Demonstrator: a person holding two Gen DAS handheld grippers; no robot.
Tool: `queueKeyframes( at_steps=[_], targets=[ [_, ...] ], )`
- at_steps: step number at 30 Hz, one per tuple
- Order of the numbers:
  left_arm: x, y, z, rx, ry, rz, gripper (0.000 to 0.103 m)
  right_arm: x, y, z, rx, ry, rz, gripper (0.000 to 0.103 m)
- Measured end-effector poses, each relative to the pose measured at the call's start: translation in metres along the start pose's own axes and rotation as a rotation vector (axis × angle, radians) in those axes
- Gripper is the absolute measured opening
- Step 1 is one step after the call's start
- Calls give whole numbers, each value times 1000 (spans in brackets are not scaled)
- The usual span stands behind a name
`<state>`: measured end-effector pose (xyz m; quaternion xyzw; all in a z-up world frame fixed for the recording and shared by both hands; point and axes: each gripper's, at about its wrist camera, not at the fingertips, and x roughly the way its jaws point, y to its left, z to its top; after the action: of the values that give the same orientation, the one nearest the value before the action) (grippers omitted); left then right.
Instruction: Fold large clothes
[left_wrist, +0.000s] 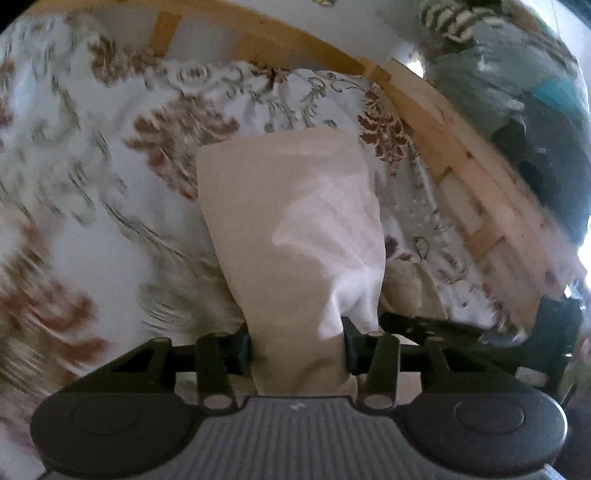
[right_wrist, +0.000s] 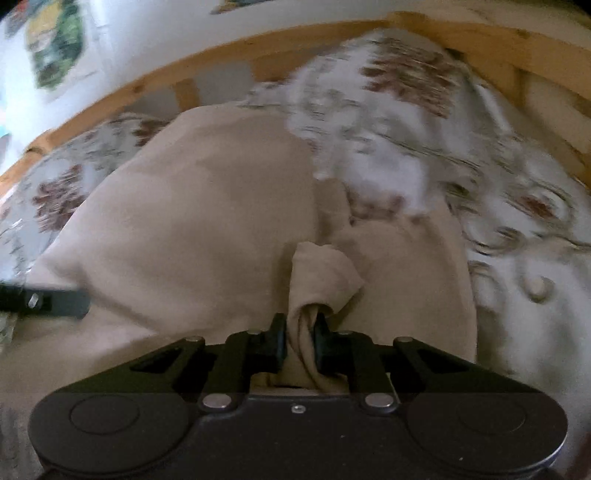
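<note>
Both sets of jaws are clamped on the same plain beige cloth garment (right_wrist: 207, 229): the left gripper (left_wrist: 298, 349) stands about half closed around a thick band of it, while the right gripper (right_wrist: 300, 338) is drawn nearly together on a thin twisted bunch. From the left gripper the beige band runs up toward twelve o'clock over the white bedspread with brown and grey floral print (left_wrist: 74, 155). In the right wrist view the garment spreads from nine to one o'clock on that bedspread, the light wooden bed frame (right_wrist: 155, 79) curving behind at eleven o'clock.
</note>
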<state>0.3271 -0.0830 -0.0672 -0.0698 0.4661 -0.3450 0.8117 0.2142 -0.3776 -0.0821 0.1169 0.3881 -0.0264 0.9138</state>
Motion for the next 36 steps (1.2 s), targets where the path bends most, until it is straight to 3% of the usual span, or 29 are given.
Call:
queueKeyframes(
  at_steps=[4, 6, 9, 11, 14, 17, 19, 23, 27, 33, 36],
  targets=[
    [-17, 26, 12, 68, 69, 88, 53, -4, 38, 0, -108, -26, 23, 32],
    [-13, 38, 5, 45, 80, 107, 58, -2, 46, -3, -154, -9, 4, 37],
    [-4, 42, -10, 42, 49, 132, 72, 2, 47, -10, -220, 33, -92, 44],
    [-3, 34, -20, 92, 26, 183, 79, 2, 42, -15, -225, 51, -129, 48],
    [-5, 17, -27, 127, 0, 260, 89, 4, 32, -23, -238, 89, -204, 63],
    [-14, 7, -36, 101, -50, 336, 95, -4, 24, -25, -185, 82, -192, 64],
    [-23, 5, -42, 60, -76, 382, 100, -17, 26, -25, -168, 38, -171, 66],
    [-47, 5, -50, -27, -111, 388, 102, -57, 41, -27, -151, -119, -122, 86],
    [-73, -9, -64, -16, -156, 399, 102, -103, 58, -36, -76, -272, -91, 100],
    [-125, -41, -101, 52, -225, 411, 102, -164, 88, -78, -3, -385, -66, 102],
    [-153, -56, -127, 81, -227, 494, 102, -188, 105, -97, -23, -418, -126, 102]
  ],
)
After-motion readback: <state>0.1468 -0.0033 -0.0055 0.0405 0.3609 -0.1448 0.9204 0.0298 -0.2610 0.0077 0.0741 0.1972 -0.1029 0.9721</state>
